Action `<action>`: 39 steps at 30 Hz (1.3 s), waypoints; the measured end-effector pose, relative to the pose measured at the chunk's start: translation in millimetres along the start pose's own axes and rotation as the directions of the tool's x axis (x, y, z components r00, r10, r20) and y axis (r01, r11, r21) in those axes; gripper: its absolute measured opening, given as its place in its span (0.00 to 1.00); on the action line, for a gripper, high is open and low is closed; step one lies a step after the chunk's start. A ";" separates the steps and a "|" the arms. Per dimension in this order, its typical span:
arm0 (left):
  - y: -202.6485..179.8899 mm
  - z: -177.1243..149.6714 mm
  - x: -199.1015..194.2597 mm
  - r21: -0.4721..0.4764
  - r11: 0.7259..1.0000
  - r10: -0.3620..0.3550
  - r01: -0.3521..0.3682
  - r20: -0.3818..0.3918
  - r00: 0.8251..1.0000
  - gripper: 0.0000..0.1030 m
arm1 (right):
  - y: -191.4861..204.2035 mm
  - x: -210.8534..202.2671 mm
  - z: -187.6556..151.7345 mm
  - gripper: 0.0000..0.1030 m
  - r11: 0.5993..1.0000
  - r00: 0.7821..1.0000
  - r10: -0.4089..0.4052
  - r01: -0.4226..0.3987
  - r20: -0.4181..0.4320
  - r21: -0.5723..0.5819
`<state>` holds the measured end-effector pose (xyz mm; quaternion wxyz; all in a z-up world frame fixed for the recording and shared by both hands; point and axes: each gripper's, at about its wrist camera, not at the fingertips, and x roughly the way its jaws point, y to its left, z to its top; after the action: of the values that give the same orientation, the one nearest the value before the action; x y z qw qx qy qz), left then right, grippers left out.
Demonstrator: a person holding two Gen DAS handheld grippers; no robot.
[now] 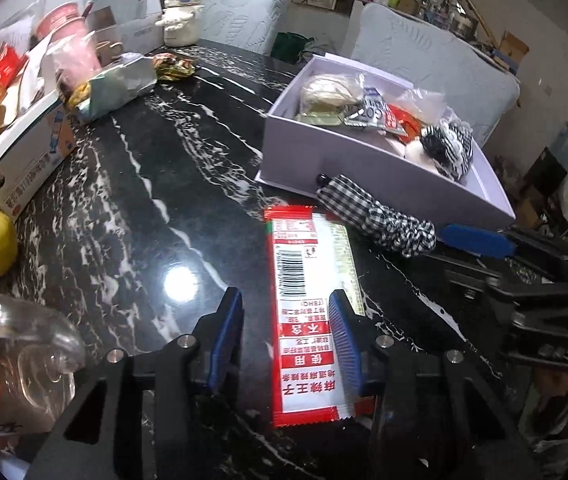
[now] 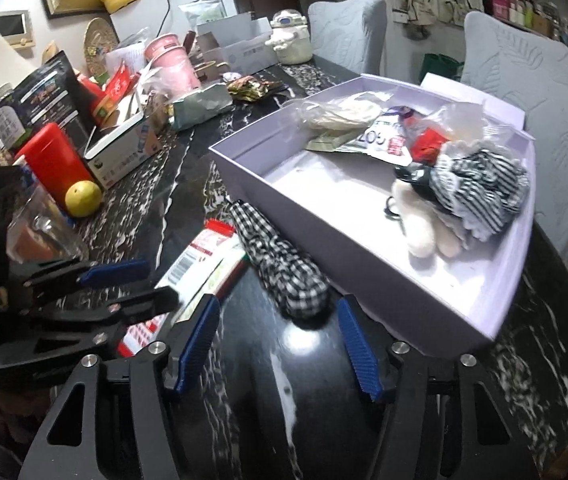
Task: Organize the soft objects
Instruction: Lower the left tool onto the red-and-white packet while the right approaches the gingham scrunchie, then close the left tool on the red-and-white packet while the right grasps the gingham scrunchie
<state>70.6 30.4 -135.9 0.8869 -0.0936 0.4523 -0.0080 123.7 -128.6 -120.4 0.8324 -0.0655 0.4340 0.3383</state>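
A red and white snack packet (image 1: 308, 312) lies flat on the black marble table (image 1: 155, 184), between the fingers of my left gripper (image 1: 284, 294). The right pad (image 1: 346, 344) sits at the packet's edge and the left pad stands clear of it, so this gripper is open. A black and white checked fabric piece (image 2: 284, 264) lies against the lilac box (image 2: 324, 248). Its near end reaches between the tips of my right gripper (image 2: 277, 302), which is open and not touching it. The box holds a striped fabric piece (image 2: 484, 188), a white plush toy (image 2: 420, 216) and several packets.
Along the table's left side stand a yellow fruit (image 2: 83, 199), a red canister (image 2: 55, 160), a glass jar (image 1: 15, 360), cartons and a crumpled silver bag (image 1: 123, 84). Two grey padded chairs (image 1: 436, 56) stand behind the box. The left gripper's fingers (image 2: 115, 270) reach in beside the packet.
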 end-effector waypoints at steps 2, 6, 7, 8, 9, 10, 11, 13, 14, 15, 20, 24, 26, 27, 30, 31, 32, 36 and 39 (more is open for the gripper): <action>1.5 0.2 -2.8 -0.004 1.000 -0.003 0.003 0.003 1.000 0.44 | 1.4 5.2 2.9 0.55 1.000 1.000 0.000 0.000 -0.003 0.001; -1.2 1.5 -3.6 0.006 1.000 0.003 -0.003 0.001 1.000 0.44 | 0.9 11.6 5.2 0.27 1.000 1.000 -0.024 0.024 -0.009 0.006; -2.3 2.1 -2.5 0.009 1.000 -0.002 0.002 -0.004 1.000 0.44 | 0.0 13.4 5.2 0.20 0.999 0.999 -0.031 0.031 -0.017 0.009; -3.0 2.1 -2.3 0.010 1.000 -0.011 0.011 -0.007 1.000 0.44 | -1.3 15.0 4.8 0.17 0.999 0.999 -0.035 0.035 -0.027 0.012; -4.3 2.4 -1.8 0.011 1.000 -0.024 0.024 -0.011 1.000 0.44 | -2.1 15.2 4.0 0.12 0.999 0.999 -0.036 0.036 -0.030 0.014; -5.5 3.2 -1.1 0.007 0.999 -0.038 0.038 -0.015 0.999 0.44 | -3.3 13.7 2.3 0.10 0.999 0.999 -0.035 0.035 -0.029 0.017; -6.3 3.9 -0.9 0.004 0.999 -0.047 0.047 -0.016 0.999 0.44 | -4.1 12.1 0.9 0.10 0.999 0.999 -0.033 0.034 -0.028 0.020; -9.2 5.3 1.6 0.000 0.998 -0.059 0.059 -0.025 0.998 0.44 | -6.1 7.6 -2.9 0.10 0.999 0.999 -0.039 0.040 -0.023 0.027; -10.7 6.4 3.9 -0.001 0.998 -0.060 0.060 -0.032 0.998 0.48 | -6.9 6.0 -4.1 0.10 0.999 0.999 -0.040 0.040 -0.020 0.031; -12.1 7.3 6.4 -0.005 0.998 -0.059 0.059 -0.040 0.997 0.51 | -7.9 4.3 -5.3 0.10 0.999 0.999 -0.038 0.039 -0.014 0.034; -14.5 7.7 15.7 -0.042 0.998 -0.049 0.046 -0.060 0.997 0.77 | -12.4 5.1 -5.9 0.46 0.998 0.999 -0.019 0.020 -0.034 0.054; -19.3 5.7 17.0 -0.016 1.000 0.014 -0.015 -0.048 0.999 0.77 | -16.6 5.2 -4.7 0.47 0.998 0.999 -0.025 0.027 -0.035 0.061; -19.3 4.5 17.1 -0.012 0.999 0.032 -0.032 -0.042 0.999 0.77 | -15.2 7.1 -2.5 0.47 0.999 0.999 -0.026 0.028 -0.038 0.040; -18.4 4.2 16.9 -0.013 0.999 0.038 -0.039 -0.042 0.998 0.77 | -14.4 8.3 -1.5 0.48 0.999 0.999 -0.023 0.024 -0.040 0.032; -10.9 1.8 13.3 -0.022 0.998 0.060 -0.061 -0.041 0.997 0.77 | -11.0 15.0 2.2 0.48 1.000 0.999 0.008 -0.007 -0.047 0.020; -9.2 0.8 12.1 -0.023 0.998 0.065 -0.066 -0.040 0.997 0.77 | -9.6 16.9 2.7 0.48 1.000 0.999 0.014 -0.013 -0.045 0.016; -7.5 0.4 11.1 -0.027 0.998 0.062 -0.063 -0.040 0.997 0.77 | -8.3 18.3 3.0 0.44 1.000 0.999 0.013 -0.012 -0.047 0.013; -6.9 -0.3 9.3 -0.035 0.997 0.062 -0.063 -0.040 0.997 0.77 | -6.6 17.7 1.3 0.21 1.000 0.999 -0.009 0.010 -0.040 0.006; -8.8 1.0 9.5 -0.037 0.998 0.049 -0.050 -0.040 0.998 0.77 | -6.5 10.5 -4.0 0.21 0.999 0.999 -0.033 0.033 -0.039 -0.006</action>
<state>77.6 21.0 -141.4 0.8758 -0.0989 0.4720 0.0206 129.1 -129.9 -132.1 0.8289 -0.0814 0.4484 0.3244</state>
